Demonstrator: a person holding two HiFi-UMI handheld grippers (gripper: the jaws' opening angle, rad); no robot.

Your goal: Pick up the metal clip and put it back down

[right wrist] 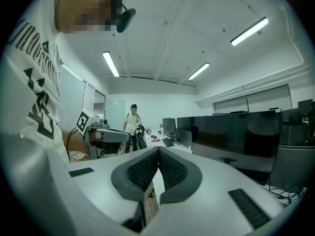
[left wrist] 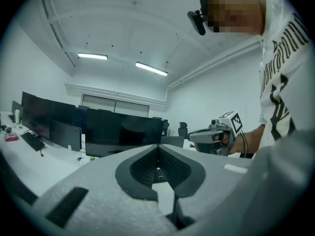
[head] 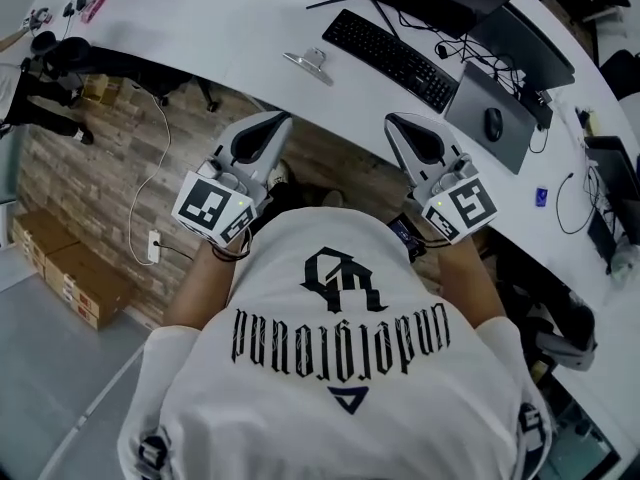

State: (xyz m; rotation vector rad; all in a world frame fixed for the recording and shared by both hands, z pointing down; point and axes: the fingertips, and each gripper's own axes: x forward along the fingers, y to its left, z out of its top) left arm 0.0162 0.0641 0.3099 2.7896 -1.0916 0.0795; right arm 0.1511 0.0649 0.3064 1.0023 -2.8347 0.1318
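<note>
Lying on desk (head: 225,38), metal clip (head: 308,63) well beyond both jaws

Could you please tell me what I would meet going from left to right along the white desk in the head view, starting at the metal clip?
metal clip → black keyboard → black mouse → small blue item

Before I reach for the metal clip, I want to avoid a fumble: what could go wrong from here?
1. Both the left gripper and right gripper are shut and empty; arriving shut would likely just shove the metal clip.
2. The clip lies low on the white desk near its front edge, so a shove might slide it off.
</note>
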